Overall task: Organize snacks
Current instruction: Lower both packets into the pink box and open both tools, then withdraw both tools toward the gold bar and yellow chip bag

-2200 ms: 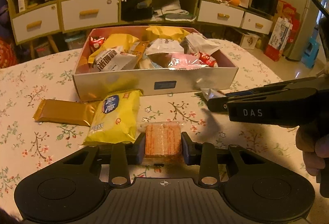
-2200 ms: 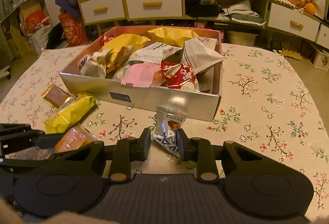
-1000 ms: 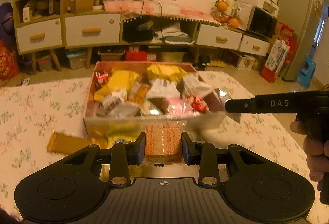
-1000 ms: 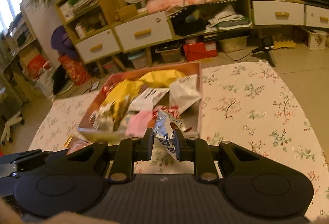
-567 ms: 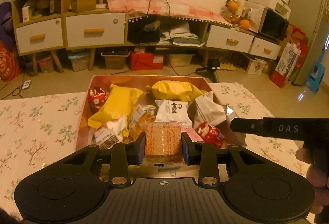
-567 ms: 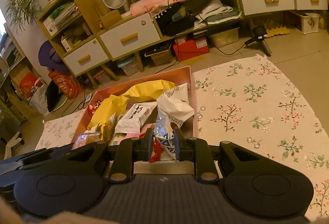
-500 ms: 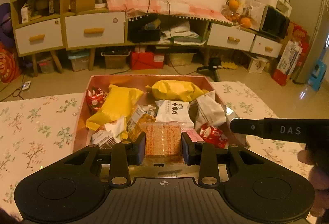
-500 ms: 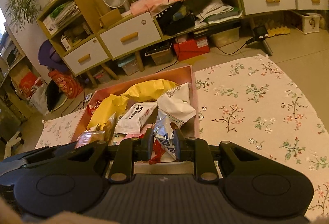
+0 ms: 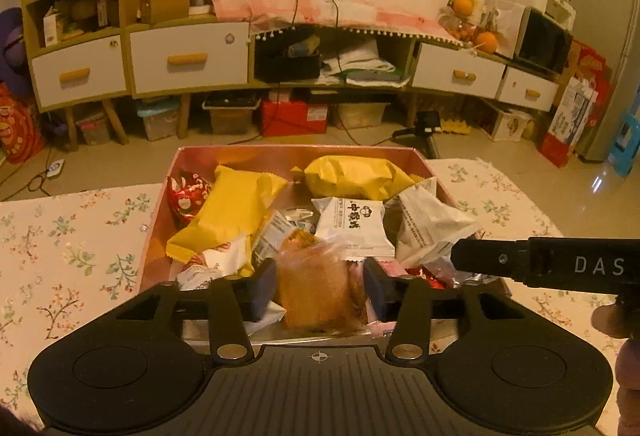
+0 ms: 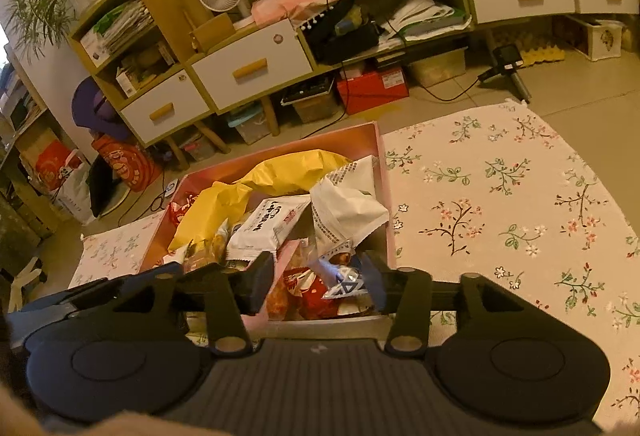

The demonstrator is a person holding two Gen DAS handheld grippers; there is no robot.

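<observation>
Two black hand-held grippers hang over the near end of a table under a cream cloth printed with flower sprigs [image 9: 72, 236], whose near edge is cut off behind both gripper bodies. On it sits a pink rectangular cardboard box [image 9: 160, 204] heaped with wrapped snacks; its near wall is mostly hidden.

Largest inside are two yellow foil packets, one flat packet along the left wall [image 9: 230, 210] and one puffed packet at the far wall [image 9: 352, 176]. Between them and the right wall lie a white printed pouch [image 9: 354, 226] and a crumpled white wrapper [image 10: 344, 210].

Left gripper [image 9: 320, 288] has its jaws apart over the near wall, with a clear-wrapped orange cracker pack [image 9: 316, 284] loose between them, blurred; whether it touches either pad is unclear. Right gripper [image 10: 318, 282] is likewise spread, and a small silver-and-blue foil sachet [image 10: 342, 280] lies between its fingers on red wrappers at the box's near right corner, its lower part hidden.
</observation>
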